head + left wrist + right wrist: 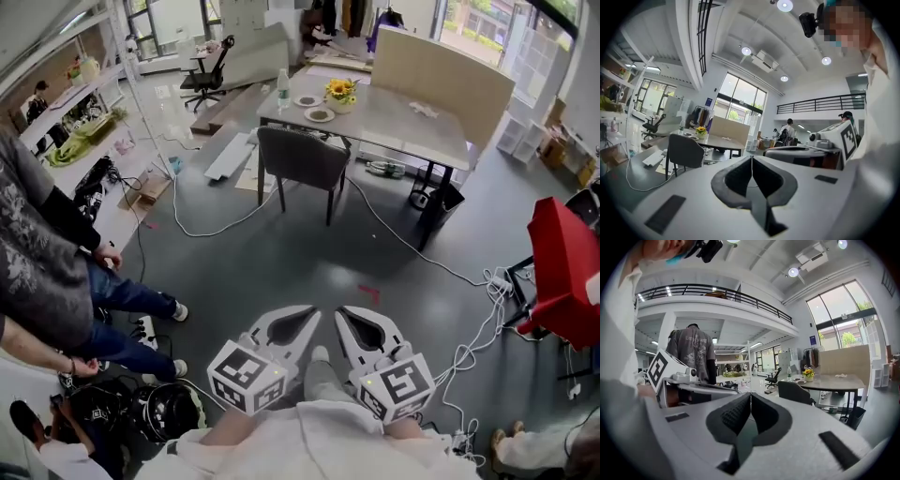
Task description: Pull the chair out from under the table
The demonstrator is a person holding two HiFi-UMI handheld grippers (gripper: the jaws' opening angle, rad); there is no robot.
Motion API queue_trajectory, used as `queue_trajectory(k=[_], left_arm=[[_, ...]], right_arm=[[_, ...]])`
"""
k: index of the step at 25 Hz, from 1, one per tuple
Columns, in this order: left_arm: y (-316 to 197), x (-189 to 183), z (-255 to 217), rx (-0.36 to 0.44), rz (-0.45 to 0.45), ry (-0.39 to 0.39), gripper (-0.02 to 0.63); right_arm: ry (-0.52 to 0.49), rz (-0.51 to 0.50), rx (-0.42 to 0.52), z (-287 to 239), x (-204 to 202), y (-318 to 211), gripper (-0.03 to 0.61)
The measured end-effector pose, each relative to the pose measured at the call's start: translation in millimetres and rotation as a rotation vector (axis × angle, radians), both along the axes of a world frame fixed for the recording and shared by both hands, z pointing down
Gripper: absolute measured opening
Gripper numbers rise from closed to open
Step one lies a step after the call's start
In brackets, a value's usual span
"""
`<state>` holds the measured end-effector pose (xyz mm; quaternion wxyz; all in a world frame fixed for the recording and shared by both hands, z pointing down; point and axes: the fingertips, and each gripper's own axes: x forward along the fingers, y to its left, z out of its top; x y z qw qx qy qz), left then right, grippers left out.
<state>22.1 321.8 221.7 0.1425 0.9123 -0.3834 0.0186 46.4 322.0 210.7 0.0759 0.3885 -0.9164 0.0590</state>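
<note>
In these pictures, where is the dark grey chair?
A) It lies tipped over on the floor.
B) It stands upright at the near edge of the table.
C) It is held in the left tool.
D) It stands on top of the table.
B: in the head view the chair stands on its legs at the near edge of the table, its back towards the camera.

Bright daylight enters through tall glass windows (740, 101) beyond my left claw (751, 160); round white ceiling lamps (784, 5) glare above it; edges bend and darken.
</note>
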Motion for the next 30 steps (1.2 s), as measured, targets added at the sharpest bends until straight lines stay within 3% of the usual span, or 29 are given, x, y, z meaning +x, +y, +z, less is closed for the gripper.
queue_trajectory(k=[10,18,30], left_arm=[[-170.2,5.8,-6.5,0.018,-0.082,0.008,0.015],[-239.9,-6.1,25.6,-0.037,-0.15,-0.003,0.015],[-362.0,-19.0,33.4,-0.036,-0.098,-0.007,0.015]], right_arm=[[0.034,-0.096,0.04,-13.0,10.2,-159.9,0.003],[-0.016,-0.117,0.003,5.0,13.2,-234.0,0.003],[-0.028,-0.073,-0.038,21.9,-4.5,-357.8,0.003]])
